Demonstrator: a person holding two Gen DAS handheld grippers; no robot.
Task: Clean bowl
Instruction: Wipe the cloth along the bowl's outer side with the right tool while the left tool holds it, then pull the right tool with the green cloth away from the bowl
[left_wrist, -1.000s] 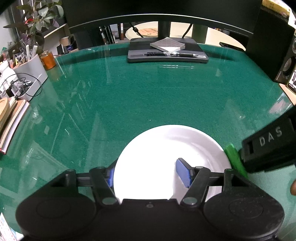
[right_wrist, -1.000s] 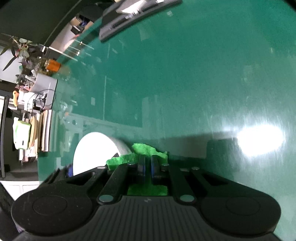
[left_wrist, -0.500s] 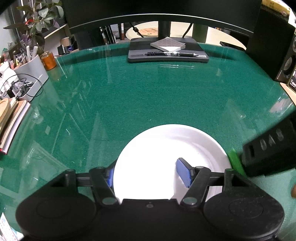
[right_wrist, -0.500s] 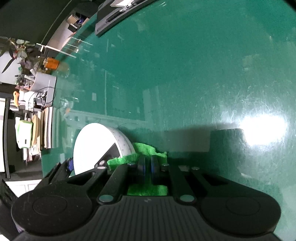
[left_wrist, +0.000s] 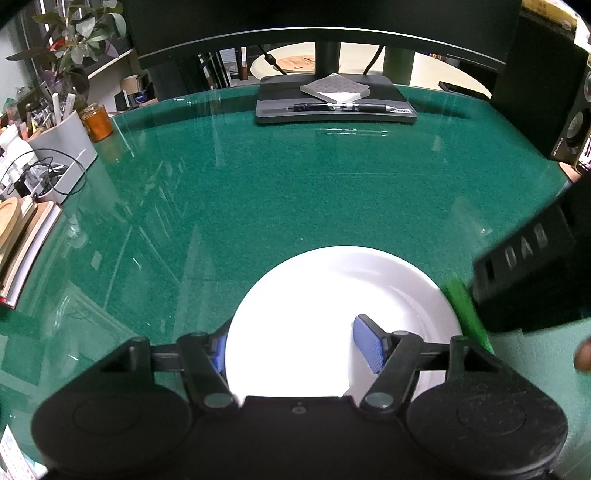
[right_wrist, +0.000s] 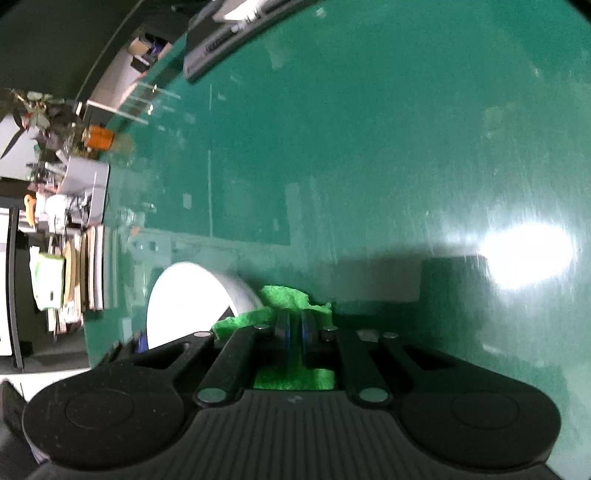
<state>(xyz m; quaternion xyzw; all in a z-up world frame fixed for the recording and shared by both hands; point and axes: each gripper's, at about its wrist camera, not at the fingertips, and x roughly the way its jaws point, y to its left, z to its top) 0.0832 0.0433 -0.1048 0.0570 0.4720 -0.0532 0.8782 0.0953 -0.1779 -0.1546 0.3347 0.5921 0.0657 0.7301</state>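
Note:
A white bowl (left_wrist: 332, 314) rests on the green glass-topped table, close under my left gripper (left_wrist: 291, 347). The left blue pad (left_wrist: 220, 350) sits just outside the bowl's left rim and the right blue pad (left_wrist: 365, 347) hovers inside it, so the jaws stand apart. At the bowl's right rim is a green cloth (left_wrist: 465, 306), below the black body of the right-hand tool (left_wrist: 528, 266). In the right wrist view my right gripper (right_wrist: 293, 325) is shut on the green cloth (right_wrist: 284, 295), beside the bowl (right_wrist: 184, 302).
A monitor stand's base (left_wrist: 336, 103) with a pen and a notepad lies at the back. A grey organiser (left_wrist: 62, 147), an orange jar (left_wrist: 98, 123) and stacked books (left_wrist: 26, 243) line the left edge. A speaker (left_wrist: 576, 122) stands at the right.
The right gripper's black body has edged slightly upward in the left wrist view. The bowl and the left gripper have kept still.

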